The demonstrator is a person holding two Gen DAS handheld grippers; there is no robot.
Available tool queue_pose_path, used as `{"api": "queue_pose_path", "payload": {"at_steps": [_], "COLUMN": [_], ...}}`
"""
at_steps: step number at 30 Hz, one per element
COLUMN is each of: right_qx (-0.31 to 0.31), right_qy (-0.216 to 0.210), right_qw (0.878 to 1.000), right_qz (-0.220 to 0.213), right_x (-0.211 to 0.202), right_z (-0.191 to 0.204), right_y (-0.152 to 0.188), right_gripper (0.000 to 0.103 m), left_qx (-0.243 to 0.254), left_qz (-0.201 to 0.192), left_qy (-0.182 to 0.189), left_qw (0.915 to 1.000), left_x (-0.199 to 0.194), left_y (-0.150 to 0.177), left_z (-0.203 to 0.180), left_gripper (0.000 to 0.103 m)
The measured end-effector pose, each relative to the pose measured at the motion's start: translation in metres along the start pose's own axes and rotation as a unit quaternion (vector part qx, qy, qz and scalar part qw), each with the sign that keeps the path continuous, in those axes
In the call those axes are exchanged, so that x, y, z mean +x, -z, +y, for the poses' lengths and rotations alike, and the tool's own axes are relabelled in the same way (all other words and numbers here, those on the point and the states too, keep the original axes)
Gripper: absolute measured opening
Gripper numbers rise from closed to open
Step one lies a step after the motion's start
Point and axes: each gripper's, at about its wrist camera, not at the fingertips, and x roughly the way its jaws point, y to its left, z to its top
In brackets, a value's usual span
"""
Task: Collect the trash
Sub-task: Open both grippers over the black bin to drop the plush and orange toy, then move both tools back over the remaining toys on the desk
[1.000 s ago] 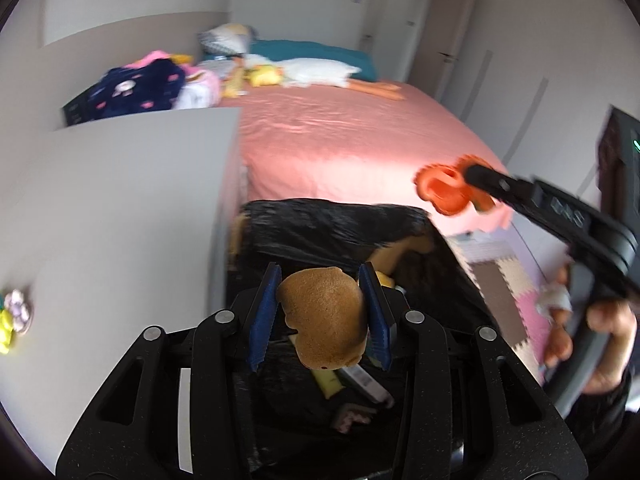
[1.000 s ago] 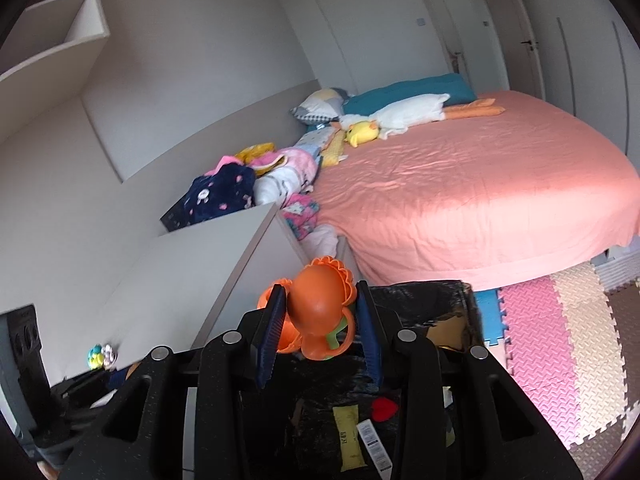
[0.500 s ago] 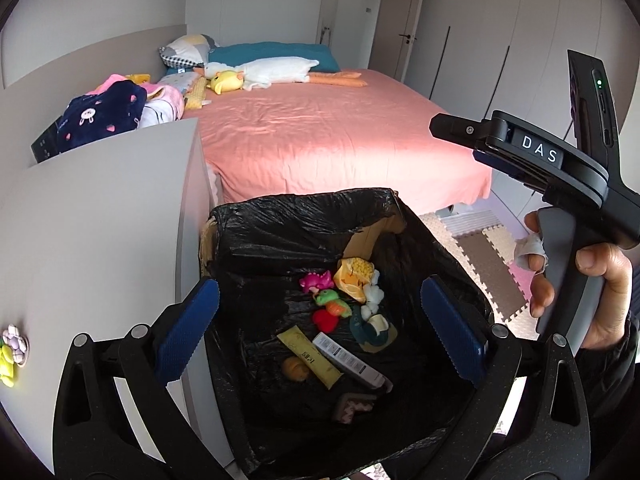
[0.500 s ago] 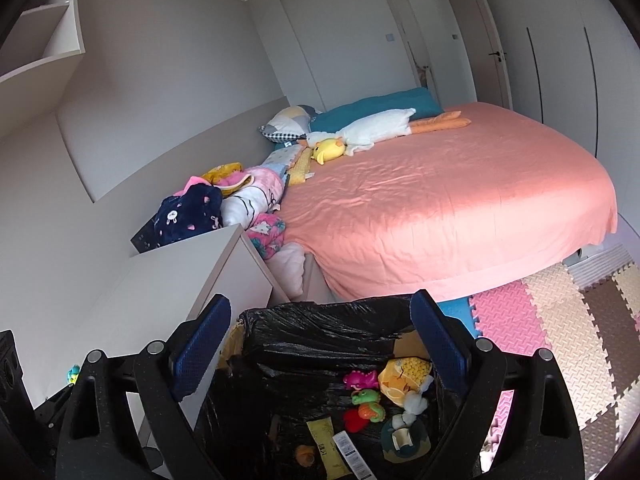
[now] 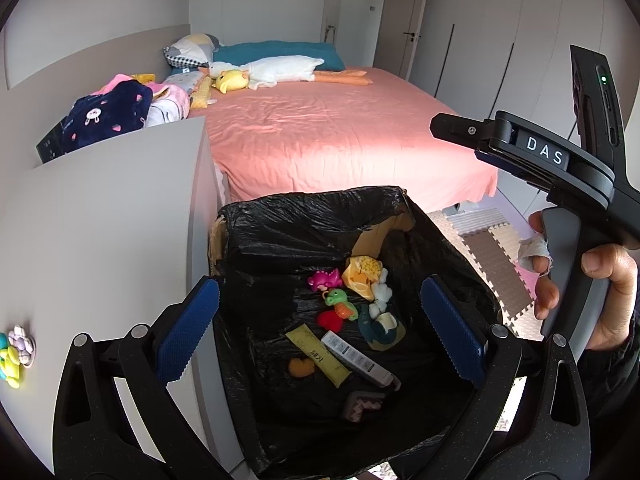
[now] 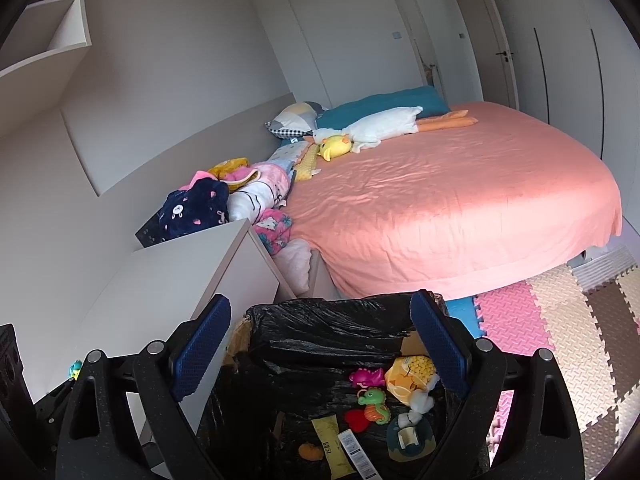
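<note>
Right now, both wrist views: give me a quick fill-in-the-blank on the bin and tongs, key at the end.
1. The bin is lined with a ____ plastic bag.
2. Both the left tongs and the right tongs are ____ and hold nothing.
3. The green seahorse toy lies ____ the bin.
4. The bed has a ____ cover.

Missing words: black; open; inside; pink

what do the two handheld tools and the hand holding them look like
Both the left tool and the right tool have black speckled frames, silver bolts and ribbed blue pads. The right one's body reads "DAS" beside a green light. The bare hand has a bandaged finger.
</note>
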Motion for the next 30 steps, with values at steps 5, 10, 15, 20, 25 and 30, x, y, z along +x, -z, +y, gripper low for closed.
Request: {"api": "queue_pose_path", "payload": {"at_steps": [5,10,15,20,25,30], "right_qx": [-0.007,-0.014,-0.024,-0.038,-0.055,-0.072], "right_qy": [-0.005,-0.014,-0.025,-0.043,-0.061,-0.077], "right_qw": [1.0,1.0,0.999,0.998,0.996,0.993], "right_qz": [0.004,0.011,0.02,0.029,0.039,0.05], "right_x": [0.003,0.01,0.017,0.023,0.03,0.038], "right_z": [0.009,0.022,0.039,0.061,0.086,0.111], "right_y": [0.002,0.005,0.011,0.018,0.025,0.034], "right_gripper": [0.091,0.091,0.091,0.091,0.091,0.091], "left_qx": [-0.002,-0.009,-0.027,-0.046,-0.07,-0.09], "left_qz": [-0.001,0.001,0.001,0.0,0.002,-0.001], "left_qy": [-0.01,-0.027,-0.044,-0.063,-0.083,-0.109], "left_qw": [0.9999,0.9996,0.9987,0.9969,0.994,0.99], "left_x": [-0.004,-0.009,-0.017,-0.026,-0.034,-0.045], "left_y": [0.002,0.009,0.015,0.023,0.031,0.039], "left_z": [0.006,0.019,0.039,0.059,0.083,0.102], "left_gripper": [0.098,0.098,0.098,0.098,0.098,0.098]}}
